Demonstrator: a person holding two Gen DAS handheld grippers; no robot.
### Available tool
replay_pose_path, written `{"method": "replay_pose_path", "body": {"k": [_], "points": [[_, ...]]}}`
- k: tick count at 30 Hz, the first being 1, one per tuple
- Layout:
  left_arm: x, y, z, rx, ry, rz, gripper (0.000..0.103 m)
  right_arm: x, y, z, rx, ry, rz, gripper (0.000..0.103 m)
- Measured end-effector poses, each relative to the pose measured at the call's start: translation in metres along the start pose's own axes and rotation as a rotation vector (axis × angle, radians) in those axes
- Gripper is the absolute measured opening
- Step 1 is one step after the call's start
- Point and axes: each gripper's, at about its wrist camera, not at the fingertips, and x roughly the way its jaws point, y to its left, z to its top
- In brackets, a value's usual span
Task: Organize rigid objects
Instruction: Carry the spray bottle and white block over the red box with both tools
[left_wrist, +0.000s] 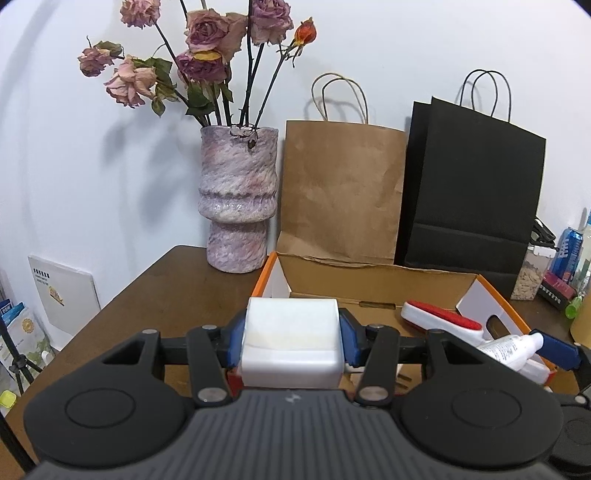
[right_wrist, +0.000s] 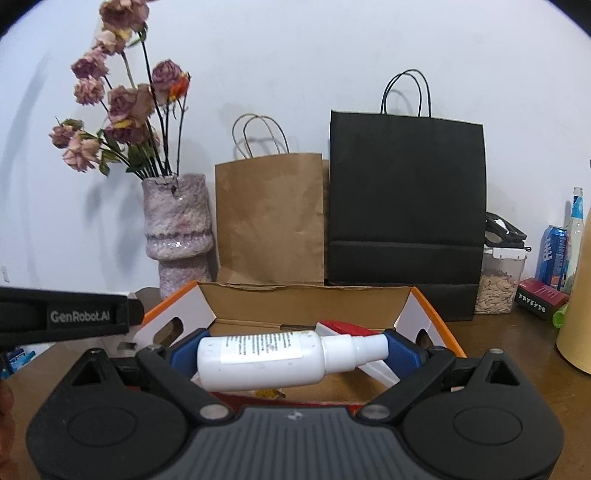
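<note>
The left gripper (left_wrist: 291, 341) is clamped on a white block (left_wrist: 291, 343) just over the near edge of the open cardboard box (left_wrist: 369, 284). The right gripper (right_wrist: 291, 350) grips a white spray bottle (right_wrist: 273, 354) crosswise above the box, where a red-and-white brush (left_wrist: 443, 319), perhaps a lint brush, lies.

Strap (right_wrist: 79, 316): "GenRobot.AI" in pale letters on black, at the far left, beside the right gripper (right_wrist: 293, 349).
White bottle (right_wrist: 266, 356): printed label with lines of small dark text, too fine to read; held crosswise in that gripper.
Blue can (right_wrist: 552, 256): white lettering, possibly a brand, unreadable, far right.
Dark red box (right_wrist: 539, 295): a row of small white characters, illegible.
</note>
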Motion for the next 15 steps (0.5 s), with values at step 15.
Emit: {"method": "replay_pose_path", "body": {"k": [15], "points": [[0.049,-0.007,0.013,0.028,0.022,-0.001,0.05,0.052,-0.005,0.008,-0.003,0.049,-0.037,0.098]]}}
